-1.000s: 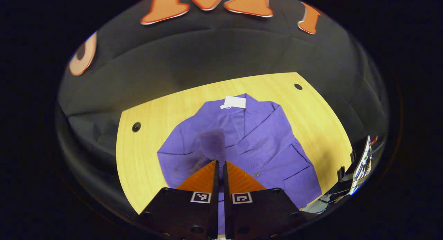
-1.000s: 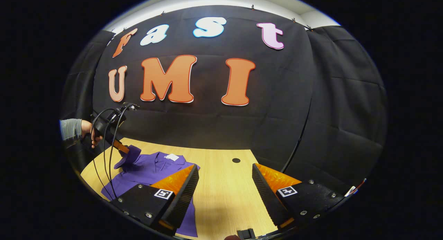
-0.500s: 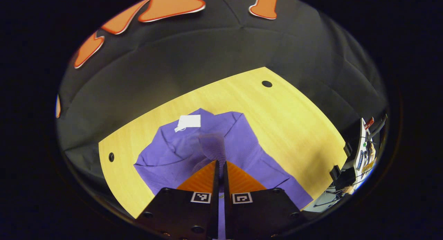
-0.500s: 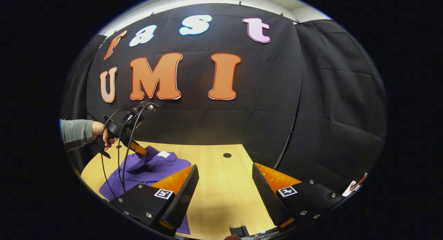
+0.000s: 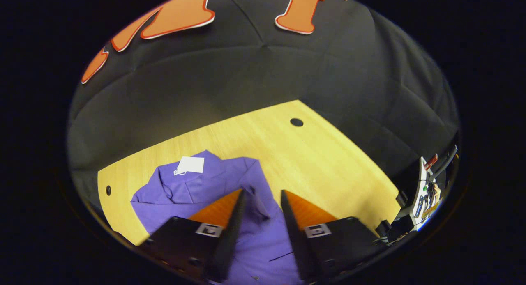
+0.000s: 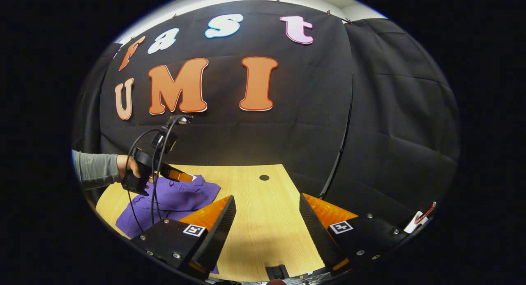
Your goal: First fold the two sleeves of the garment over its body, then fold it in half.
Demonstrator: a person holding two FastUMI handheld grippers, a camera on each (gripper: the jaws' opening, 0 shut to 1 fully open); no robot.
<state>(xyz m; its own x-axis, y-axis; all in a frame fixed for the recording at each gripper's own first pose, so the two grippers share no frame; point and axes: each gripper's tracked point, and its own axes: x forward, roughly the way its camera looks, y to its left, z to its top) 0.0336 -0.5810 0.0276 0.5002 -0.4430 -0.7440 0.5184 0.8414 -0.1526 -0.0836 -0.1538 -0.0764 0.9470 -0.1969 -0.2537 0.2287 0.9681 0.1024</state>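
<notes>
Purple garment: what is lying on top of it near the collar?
A white tag lies on the purple garment by the collar. The left tongs hide part of its front.

A recording booth, lab-like: black cloth wall (image 6: 390,125) draped behind a pale wooden desk (image 6: 263,219) with cable holes (image 5: 296,122), and electronics with wires (image 5: 425,186) beside the desk's edge.

I see a pale wooden desk (image 5: 328,162) with a round cable hole (image 5: 296,122) near its far edge and another hole (image 5: 108,190) at its left end. Black cloth (image 6: 390,133) hangs behind it. Past the desk's right end sits a clutter of cables and gear (image 5: 425,186).
</notes>
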